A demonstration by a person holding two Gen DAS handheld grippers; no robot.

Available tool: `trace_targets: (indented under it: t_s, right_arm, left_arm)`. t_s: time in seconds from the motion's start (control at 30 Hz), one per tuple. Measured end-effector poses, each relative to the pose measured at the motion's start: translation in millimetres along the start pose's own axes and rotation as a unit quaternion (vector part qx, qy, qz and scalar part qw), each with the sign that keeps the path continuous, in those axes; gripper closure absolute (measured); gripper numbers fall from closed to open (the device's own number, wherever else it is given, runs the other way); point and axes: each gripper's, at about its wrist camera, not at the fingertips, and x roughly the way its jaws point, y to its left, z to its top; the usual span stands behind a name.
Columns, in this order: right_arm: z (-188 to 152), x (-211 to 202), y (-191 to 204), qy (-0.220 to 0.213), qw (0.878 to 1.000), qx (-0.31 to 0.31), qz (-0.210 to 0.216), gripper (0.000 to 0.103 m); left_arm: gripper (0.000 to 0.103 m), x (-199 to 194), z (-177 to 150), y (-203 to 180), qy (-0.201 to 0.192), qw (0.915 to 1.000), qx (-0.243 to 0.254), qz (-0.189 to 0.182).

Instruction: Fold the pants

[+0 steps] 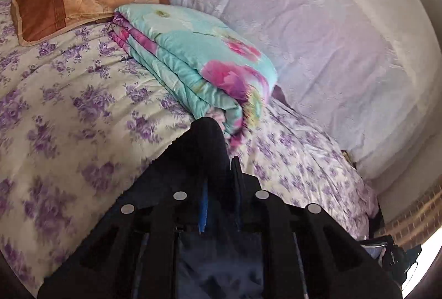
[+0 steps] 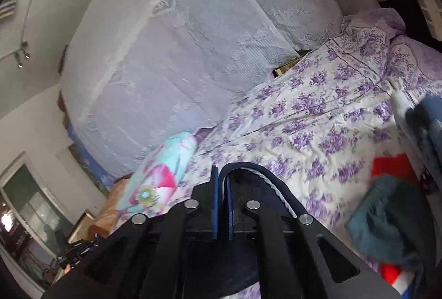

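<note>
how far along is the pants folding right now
Early to midway, at a guess. Done: both tongs have dark navy pants fabric pinched, the left tongs on a thick fold, the right tongs on a white-trimmed edge. In hand: cloth lifted above the floral bedsheet. Left: laying it down folded; no finished fold shows.

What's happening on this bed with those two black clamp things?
A person is folding dark pants on a bed with a purple-flowered sheet, using a handheld clamp in each hand. The left gripper is pinched shut on a bunched part of the dark cloth. The right gripper has a dark, white-trimmed edge of the pants looped over its tips. A folded turquoise floral quilt lies just beyond.
</note>
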Motion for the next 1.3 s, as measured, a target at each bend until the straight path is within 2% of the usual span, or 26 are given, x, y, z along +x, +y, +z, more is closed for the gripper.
trace_targets:
  t_s: [0.03, 0.07, 0.1, 0.13, 0.17, 0.2, 0.23, 0.27, 0.3, 0.37, 0.43, 0.5, 0.53, 0.6, 0.7, 0.8, 0.93, 0.97, 1.0, 1.03, 1.07, 1.13, 1.2, 1.27, 1.3]
  right_arm:
    - [-0.2, 29.4, -1.1, 0.034, 0.998, -0.016, -0.054, 0.051]
    - [-8.0, 48.7, -4.1, 0.061, 0.992, -0.019, -0.11, 0.046]
    - [-21.4, 54.6, -9.5, 0.069, 0.989, -0.011, -0.132, 0.046]
    - [-37.1, 51.0, -17.1, 0.061, 0.992, -0.002, -0.113, 0.045]
    - [-51.9, 42.3, -25.1, 0.047, 0.995, 0.006, -0.083, 0.041]
    - [-63.6, 31.3, -33.5, 0.03, 0.997, 0.012, -0.069, 0.038]
    - [-70.6, 20.2, -42.4, 0.013, 0.997, 0.022, -0.075, 0.034]
    - [-71.3, 12.4, -50.5, 0.008, 0.996, 0.035, -0.085, 0.033]
    - [-68.1, 7.5, -60.2, 0.014, 0.996, 0.051, -0.077, 0.033]
    - [-62.0, -7.8, -79.7, -0.002, 0.994, 0.092, -0.058, 0.033]
    - [-60.5, -18.0, -89.8, -0.016, 0.991, 0.097, -0.087, 0.033]
    - [-61.1, -18.8, -95.7, -0.009, 0.987, 0.088, -0.131, 0.033]
    - [-63.1, -15.9, -98.1, 0.006, 0.987, 0.091, -0.133, 0.033]
    - [-70.7, -5.9, -99.1, 0.045, 0.988, 0.102, -0.103, 0.034]
    - [-85.5, 1.3, -88.6, 0.081, 0.988, 0.08, -0.105, 0.043]
    - [-98.0, 1.8, -83.0, 0.102, 0.985, 0.059, -0.129, 0.044]
    - [-109.4, 21.1, -97.1, 0.145, 0.975, 0.076, -0.149, 0.044]
    - [-107.0, 25.2, -98.6, 0.136, 0.978, 0.08, -0.139, 0.047]
    - [-102.7, 27.8, -98.7, 0.122, 0.982, 0.084, -0.117, 0.056]
    - [-96.6, 30.7, -96.9, 0.116, 0.985, 0.086, -0.099, 0.082]
    - [-89.4, 29.9, -93.9, 0.106, 0.987, 0.083, -0.091, 0.095]
    - [-69.4, 14.9, -83.4, 0.054, 0.991, 0.051, -0.108, 0.095]
    - [-48.2, -9.5, -82.8, -0.001, 0.988, 0.023, -0.155, 0.095]
    - [-36.0, -28.4, -97.8, -0.031, 0.973, 0.006, -0.229, 0.095]
    - [-35.9, -31.0, -110.6, -0.023, 0.963, 0.003, -0.27, 0.093]
  left_arm:
    - [0.085, 24.9, 5.6, 8.3, 0.007, 0.9992, -0.03, 0.025]
    - [0.083, 41.7, 3.3, 18.5, 0.019, 0.9971, -0.055, 0.048]
    - [0.082, 53.6, -5.9, 31.9, 0.035, 0.9931, -0.089, 0.068]
    - [0.08, 58.6, -19.7, 45.0, 0.041, 0.9899, -0.117, 0.069]
    - [0.069, 56.4, -32.0, 52.5, 0.028, 0.9918, -0.113, 0.053]
    - [0.064, 51.0, -41.0, 53.6, 0.005, 0.9953, -0.084, 0.048]
    - [0.063, 45.0, -47.5, 49.6, -0.014, 0.9973, -0.043, 0.057]
    - [0.055, 40.2, -49.9, 43.3, -0.021, 0.9968, -0.017, 0.076]
    - [0.044, 34.7, -49.2, 38.0, -0.033, 0.9958, -0.007, 0.084]
    - [0.035, 21.4, -47.6, 29.5, -0.068, 0.9953, 0.01, 0.068]
    - [0.034, 17.2, -43.0, 26.1, -0.069, 0.9952, 0.023, 0.065]
    - [0.033, 15.0, -39.8, 27.8, -0.07, 0.9952, 0.023, 0.065]
    - [0.033, 16.1, -38.1, 30.6, -0.068, 0.9949, 0.017, 0.072]
    - [0.032, 18.3, -34.9, 40.6, -0.057, 0.9956, -0.003, 0.074]
    - [0.032, 24.5, -32.4, 55.8, -0.035, 0.9967, -0.042, 0.059]
    - [0.032, 28.9, -32.0, 64.3, -0.025, 0.996, -0.059, 0.062]
    - [0.031, 34.7, -33.9, 63.1, -0.019, 0.9956, -0.051, 0.076]
    - [0.03, 36.0, -34.8, 61.2, -0.019, 0.9955, -0.043, 0.082]
    - [0.028, 37.4, -35.5, 59.5, -0.018, 0.9954, -0.037, 0.087]
    - [0.028, 38.8, -36.0, 57.9, -0.017, 0.9953, -0.03, 0.09]
    - [0.027, 39.7, -36.4, 57.1, -0.016, 0.9953, -0.024, 0.093]
    - [0.027, 39.7, -36.8, 59.0, -0.016, 0.9954, -0.025, 0.091]
    - [0.027, 39.2, -35.9, 63.6, -0.014, 0.9956, -0.034, 0.086]
    - [0.027, 39.4, -34.6, 67.9, -0.011, 0.9954, -0.044, 0.085]
    - [0.027, 40.3, -34.2, 69.1, -0.008, 0.9952, -0.046, 0.085]
